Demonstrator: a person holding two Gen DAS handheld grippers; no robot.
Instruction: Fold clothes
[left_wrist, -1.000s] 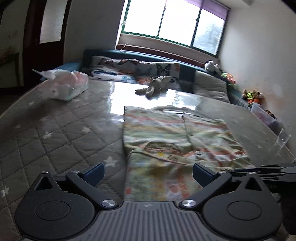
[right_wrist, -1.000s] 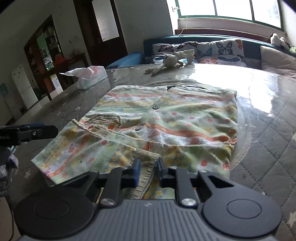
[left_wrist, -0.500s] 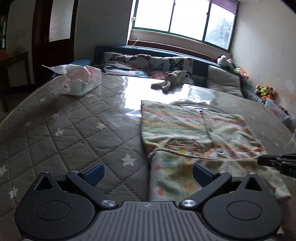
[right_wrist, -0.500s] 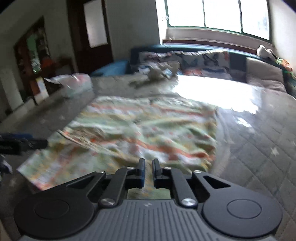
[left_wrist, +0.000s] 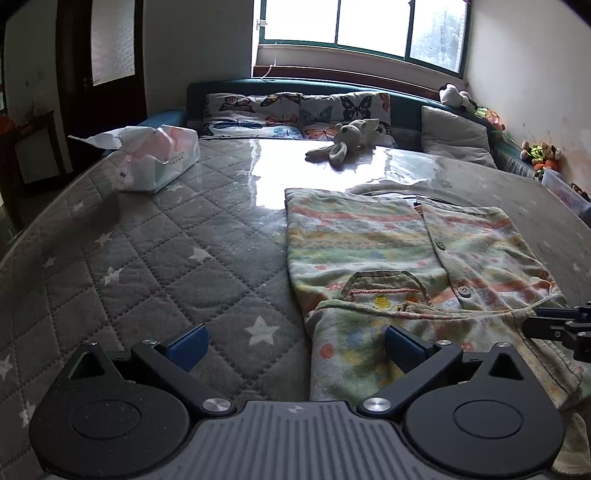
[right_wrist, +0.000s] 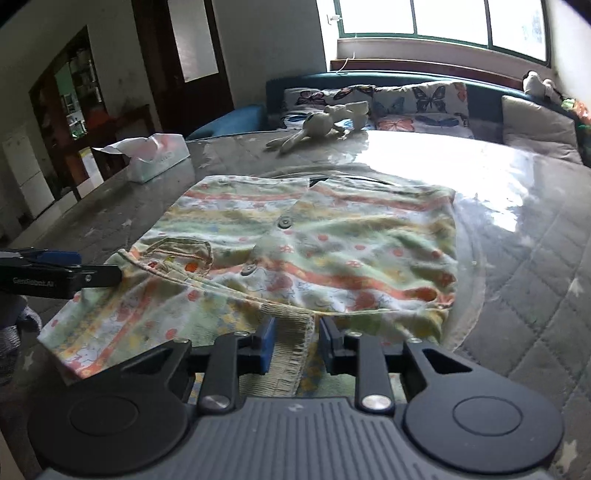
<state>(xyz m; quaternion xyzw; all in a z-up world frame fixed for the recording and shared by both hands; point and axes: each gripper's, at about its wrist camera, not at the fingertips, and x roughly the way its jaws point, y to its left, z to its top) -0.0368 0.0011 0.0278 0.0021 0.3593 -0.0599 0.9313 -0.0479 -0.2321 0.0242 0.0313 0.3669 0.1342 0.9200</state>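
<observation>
A small striped, flower-printed cardigan lies buttoned on the quilted bed, one sleeve folded across its near hem. My left gripper is open wide over the garment's near left edge and holds nothing. It shows from the side in the right wrist view as the left gripper, at the sleeve's left end. The jaws of my right gripper are opening. The sleeve's ribbed cuff lies slack between them with a small gap beside it. The right gripper pokes in from the right edge.
A tissue pack sits at the far left of the bed. A plush rabbit lies near the butterfly pillows at the headboard. Bare quilt stretches to the left of the cardigan. Toys line the right wall.
The right gripper's jaws, earlier shut on the cuff, have parted and the cuff rests on the garment. The left gripper has shifted left, so the cardigan now sits to its right.
</observation>
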